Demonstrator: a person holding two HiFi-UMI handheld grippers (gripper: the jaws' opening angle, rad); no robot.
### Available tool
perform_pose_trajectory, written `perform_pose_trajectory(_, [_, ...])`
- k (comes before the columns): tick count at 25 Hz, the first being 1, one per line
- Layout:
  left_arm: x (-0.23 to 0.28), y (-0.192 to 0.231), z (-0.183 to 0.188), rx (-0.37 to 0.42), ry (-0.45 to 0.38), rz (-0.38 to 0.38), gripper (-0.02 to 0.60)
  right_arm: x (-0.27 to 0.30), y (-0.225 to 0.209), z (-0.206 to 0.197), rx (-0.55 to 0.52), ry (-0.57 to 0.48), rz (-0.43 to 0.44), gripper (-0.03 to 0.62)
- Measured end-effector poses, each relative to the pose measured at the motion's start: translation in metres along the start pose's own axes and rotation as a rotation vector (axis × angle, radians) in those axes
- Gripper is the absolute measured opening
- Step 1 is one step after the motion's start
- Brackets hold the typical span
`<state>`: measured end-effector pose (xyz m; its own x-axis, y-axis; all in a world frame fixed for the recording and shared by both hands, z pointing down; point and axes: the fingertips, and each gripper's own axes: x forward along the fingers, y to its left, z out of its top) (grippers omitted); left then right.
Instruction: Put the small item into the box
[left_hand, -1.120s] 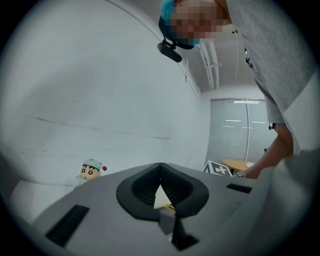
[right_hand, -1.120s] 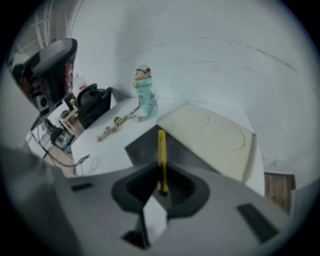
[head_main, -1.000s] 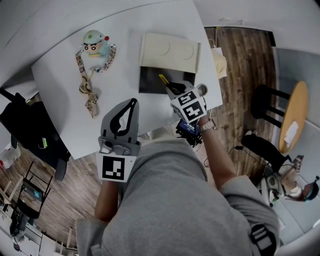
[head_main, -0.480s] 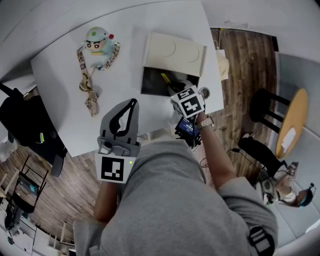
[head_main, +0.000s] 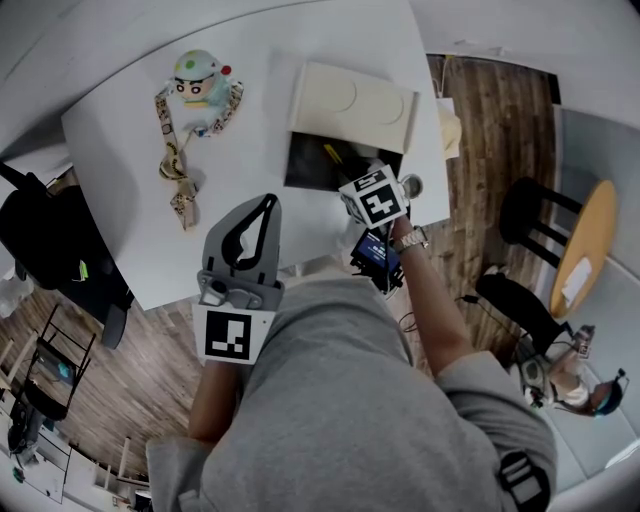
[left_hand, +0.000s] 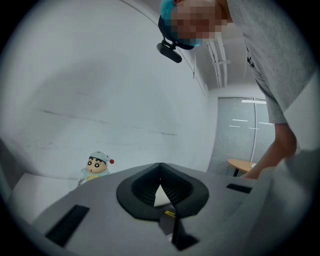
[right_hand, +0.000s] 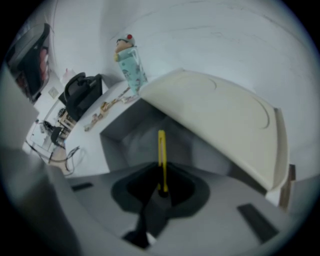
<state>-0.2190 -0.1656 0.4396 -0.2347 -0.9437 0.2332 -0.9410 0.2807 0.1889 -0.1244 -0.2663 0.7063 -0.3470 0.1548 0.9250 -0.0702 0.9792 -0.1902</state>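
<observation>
Thin yellow stick (right_hand: 161, 152), straight and narrow, is pinched at its near end between the closed jaws of the right gripper (right_hand: 161, 190), with its free end reaching over the open dark grey box (right_hand: 122, 142). Whether the tip touches the box floor can't be told. The box's cream lid (right_hand: 215, 112) is tilted back open on the far side, two round impressions on its face. In the head view the stick (head_main: 331, 155) sits over the dark interior, right of centre. The box (head_main: 300, 170) rests on the white table (head_main: 130, 230), near its right edge.
</observation>
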Motion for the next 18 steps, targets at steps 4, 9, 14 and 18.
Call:
perform_pose_trajectory(4, [-0.0011,-0.0009,-0.0017,0.012,0.013,0.0,0.031,0.0032,-0.0022,-0.0019,0.004,0.008,-0.001,0.074])
perform_pose_trajectory(9, [-0.0027,0.002,-0.0023,0.007,0.013,0.011,0.031,0.0058,-0.0039,-0.0054,0.015,0.029,-0.012,0.074])
perform_pose_trajectory(14, [-0.0023,0.0012,-0.0038,0.008,0.014,0.01,0.031,0.0076,-0.004,-0.0059,0.017,0.035,-0.014,0.074])
perform_pose_trajectory(18, [-0.0018,0.0003,-0.0029,0.006,0.01,0.011,0.031,0.0067,-0.0028,-0.0048,0.026,0.03,-0.01,0.075])
